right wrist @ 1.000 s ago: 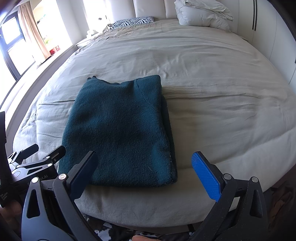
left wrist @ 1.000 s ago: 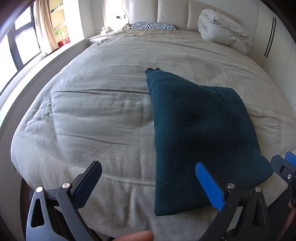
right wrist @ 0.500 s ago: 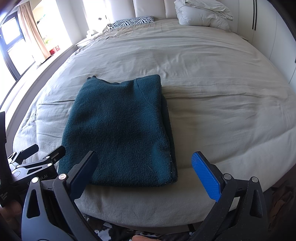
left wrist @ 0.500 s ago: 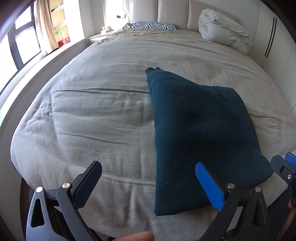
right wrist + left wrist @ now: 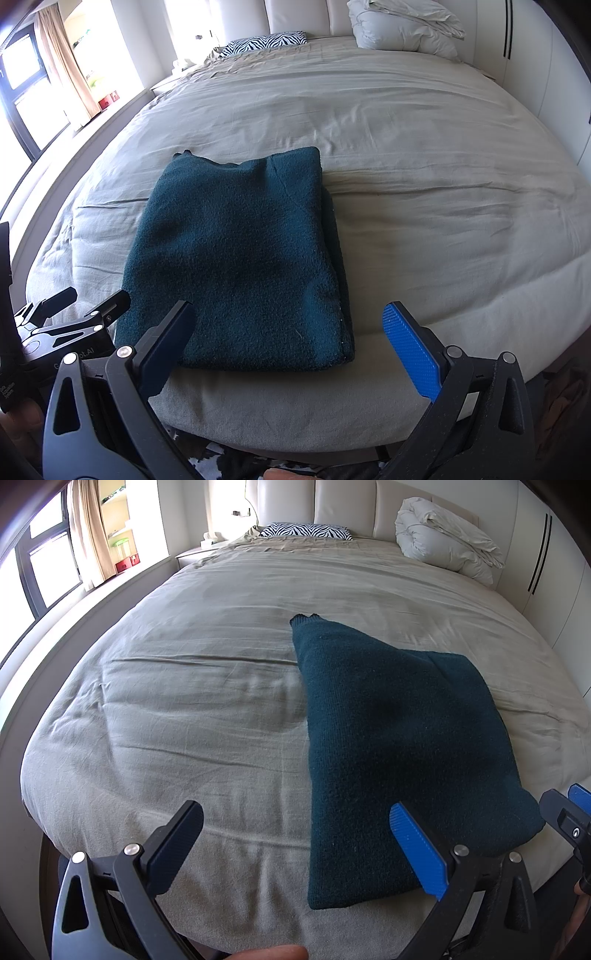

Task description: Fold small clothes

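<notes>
Folded teal sweater [image 5: 236,258] on the bed [image 5: 424,166]
Left claw [image 5: 295,849] and right claw [image 5: 291,350] gape apart, empty, at its near edge

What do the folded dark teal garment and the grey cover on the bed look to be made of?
The folded dark teal garment looks like fleece or a brushed knit: matte, with a fuzzy, nubbly nap; which one is unclear. The grey bed cover seems a thin woven fabric, perhaps cotton: smooth and matte, with fine sharp creases.

bed [image 5: 424,221] | beige cover | folded teal garment [image 5: 240,258], zebra pillow [image 5: 306,531], duvet [image 5: 443,539]
</notes>
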Tool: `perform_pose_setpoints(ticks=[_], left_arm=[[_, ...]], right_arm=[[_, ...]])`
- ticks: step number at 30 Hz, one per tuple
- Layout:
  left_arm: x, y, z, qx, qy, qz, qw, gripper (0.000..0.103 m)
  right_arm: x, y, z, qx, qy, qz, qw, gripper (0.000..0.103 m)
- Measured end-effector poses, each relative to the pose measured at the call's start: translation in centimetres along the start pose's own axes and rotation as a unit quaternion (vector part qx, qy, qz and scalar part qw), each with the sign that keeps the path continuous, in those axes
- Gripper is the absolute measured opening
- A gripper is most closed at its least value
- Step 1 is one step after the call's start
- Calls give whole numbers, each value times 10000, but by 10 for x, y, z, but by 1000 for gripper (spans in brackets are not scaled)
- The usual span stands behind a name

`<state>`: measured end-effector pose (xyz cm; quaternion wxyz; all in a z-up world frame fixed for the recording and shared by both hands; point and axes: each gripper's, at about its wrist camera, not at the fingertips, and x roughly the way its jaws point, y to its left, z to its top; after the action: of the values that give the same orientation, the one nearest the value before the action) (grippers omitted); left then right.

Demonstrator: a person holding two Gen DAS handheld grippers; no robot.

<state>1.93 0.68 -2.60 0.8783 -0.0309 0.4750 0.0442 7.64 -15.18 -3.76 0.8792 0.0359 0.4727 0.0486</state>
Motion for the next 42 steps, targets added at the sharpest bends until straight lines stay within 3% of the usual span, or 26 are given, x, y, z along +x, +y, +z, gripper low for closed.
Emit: perform_pose_setpoints(ticks=[42], left_arm=[[3,2,-4,20,-11,-24,10000,103]], right_arm=[[3,-1,-7,20,67,18,10000,103]])
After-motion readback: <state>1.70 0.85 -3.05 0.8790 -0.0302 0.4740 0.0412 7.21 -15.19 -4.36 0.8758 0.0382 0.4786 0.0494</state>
